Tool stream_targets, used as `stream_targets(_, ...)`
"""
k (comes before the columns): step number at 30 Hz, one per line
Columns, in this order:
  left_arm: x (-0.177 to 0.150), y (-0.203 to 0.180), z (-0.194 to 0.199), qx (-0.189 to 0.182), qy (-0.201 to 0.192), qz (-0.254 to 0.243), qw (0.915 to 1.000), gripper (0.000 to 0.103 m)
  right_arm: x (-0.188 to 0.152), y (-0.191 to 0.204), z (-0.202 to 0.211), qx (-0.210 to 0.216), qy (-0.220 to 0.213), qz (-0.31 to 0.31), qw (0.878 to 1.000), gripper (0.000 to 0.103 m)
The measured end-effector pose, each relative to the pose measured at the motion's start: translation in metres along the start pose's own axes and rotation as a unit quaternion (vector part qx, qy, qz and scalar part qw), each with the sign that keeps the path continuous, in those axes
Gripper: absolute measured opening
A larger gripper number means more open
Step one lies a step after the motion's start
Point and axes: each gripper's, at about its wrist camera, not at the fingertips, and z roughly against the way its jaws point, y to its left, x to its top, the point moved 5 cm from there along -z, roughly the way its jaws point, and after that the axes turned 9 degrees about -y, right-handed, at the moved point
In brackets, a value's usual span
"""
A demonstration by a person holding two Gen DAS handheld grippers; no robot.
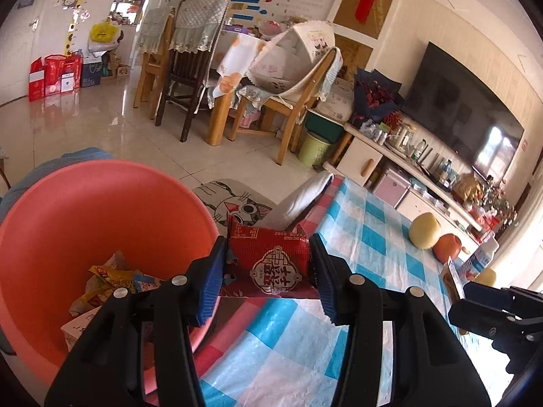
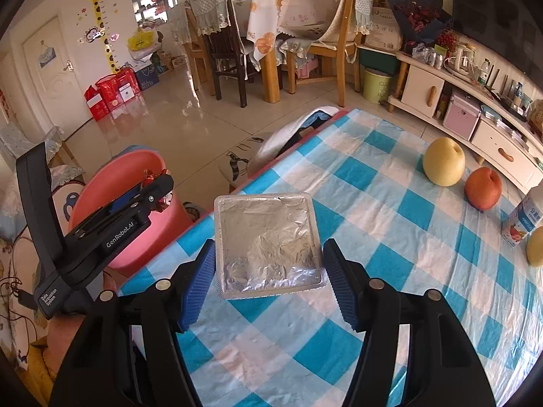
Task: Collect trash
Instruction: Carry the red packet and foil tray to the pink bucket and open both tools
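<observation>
I've got bright daylight in both views, coming from the TV (image 1: 465, 108) side; window reflections show on its screen. The floor (image 1: 85, 118) left of the TV has strong glare, same on the right wrist. The tablecloth (image 2: 373, 203) is partly washed out, and the foil pack (image 2: 268, 244) throws glints. Heavy fisheye: walls bow, corners go black. Centres are sharp, soft toward the rims. Shadows are weak, short under the fruit.
</observation>
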Motion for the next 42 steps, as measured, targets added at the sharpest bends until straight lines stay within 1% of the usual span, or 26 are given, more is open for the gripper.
stream_targets(4, 0.009, 0.023, 0.005, 0.023, -0.021, 0.039, 0.9988, 0.050, 0.008, 0.024, -0.010, 0.019, 0.001, 0.007, 1.000, 0.064)
stream_targets(8, 0.018, 0.051, 0.013, 0.058, -0.047, 0.077, 0.9943, 0.050, 0.019, 0.049, -0.021, 0.042, 0.003, 0.009, 0.999, 0.064)
stream_targets(11, 0.021, 0.075, 0.016, 0.084, -0.056, 0.116, 0.9881, 0.050, 0.028, 0.068, -0.032, 0.062, 0.006, 0.011, 0.998, 0.064)
stream_targets(14, 0.023, 0.097, 0.021, 0.101, -0.067, 0.148, 0.9814, 0.050, 0.037, 0.090, -0.046, 0.089, 0.014, 0.005, 0.996, 0.064)
stream_targets(16, 0.023, 0.109, 0.022, 0.110, -0.070, 0.167, 0.9773, 0.050, 0.043, 0.103, -0.054, 0.105, 0.019, -0.001, 0.994, 0.064)
stream_targets(19, 0.022, 0.123, 0.020, 0.116, -0.063, 0.191, 0.9728, 0.050, 0.051, 0.124, -0.068, 0.121, 0.023, 0.005, 0.992, 0.064)
stream_targets(22, 0.022, 0.131, 0.018, 0.120, -0.059, 0.203, 0.9699, 0.051, 0.057, 0.143, -0.081, 0.132, 0.024, 0.014, 0.991, 0.065)
stream_targets(25, 0.023, 0.133, 0.015, 0.121, -0.059, 0.200, 0.9704, 0.052, 0.057, 0.155, -0.097, 0.136, 0.032, 0.014, 0.990, 0.066)
stream_targets(28, 0.024, 0.134, 0.013, 0.123, -0.061, 0.200, 0.9702, 0.053, 0.055, 0.155, -0.106, 0.144, 0.040, -0.009, 0.989, 0.074)
stream_targets(30, 0.025, 0.135, 0.015, 0.121, -0.067, 0.199, 0.9701, 0.059, 0.056, 0.148, -0.106, 0.138, 0.037, -0.024, 0.989, 0.080)
stream_targets(31, 0.025, 0.133, 0.015, 0.124, -0.068, 0.194, 0.9707, 0.062, 0.057, 0.144, -0.105, 0.137, 0.034, -0.033, 0.989, 0.081)
stream_targets(33, 0.026, 0.128, 0.017, 0.125, -0.075, 0.184, 0.9720, 0.070, 0.059, 0.131, -0.099, 0.131, 0.025, -0.052, 0.990, 0.085)
stream_targets(34, 0.027, 0.125, 0.017, 0.124, -0.079, 0.178, 0.9730, 0.073, 0.059, 0.125, -0.096, 0.125, 0.021, -0.061, 0.990, 0.089)
stream_targets(36, 0.029, 0.120, 0.019, 0.128, -0.086, 0.161, 0.9747, 0.083, 0.061, 0.116, -0.089, 0.116, 0.012, -0.072, 0.991, 0.090)
stream_targets(37, 0.029, 0.116, 0.020, 0.130, -0.091, 0.151, 0.9757, 0.085, 0.060, 0.112, -0.086, 0.112, 0.009, -0.076, 0.991, 0.090)
stream_targets(38, 0.030, 0.113, 0.020, 0.134, -0.093, 0.140, 0.9766, 0.091, 0.059, 0.106, -0.082, 0.102, 0.005, -0.078, 0.992, 0.090)
stream_targets(40, 0.031, 0.107, 0.021, 0.138, -0.098, 0.125, 0.9777, 0.095, 0.057, 0.095, -0.074, 0.072, -0.008, -0.081, 0.994, 0.091)
stream_targets(42, 0.032, 0.101, 0.021, 0.133, -0.099, 0.116, 0.9794, 0.099, 0.055, 0.083, -0.066, 0.053, -0.017, -0.080, 0.995, 0.091)
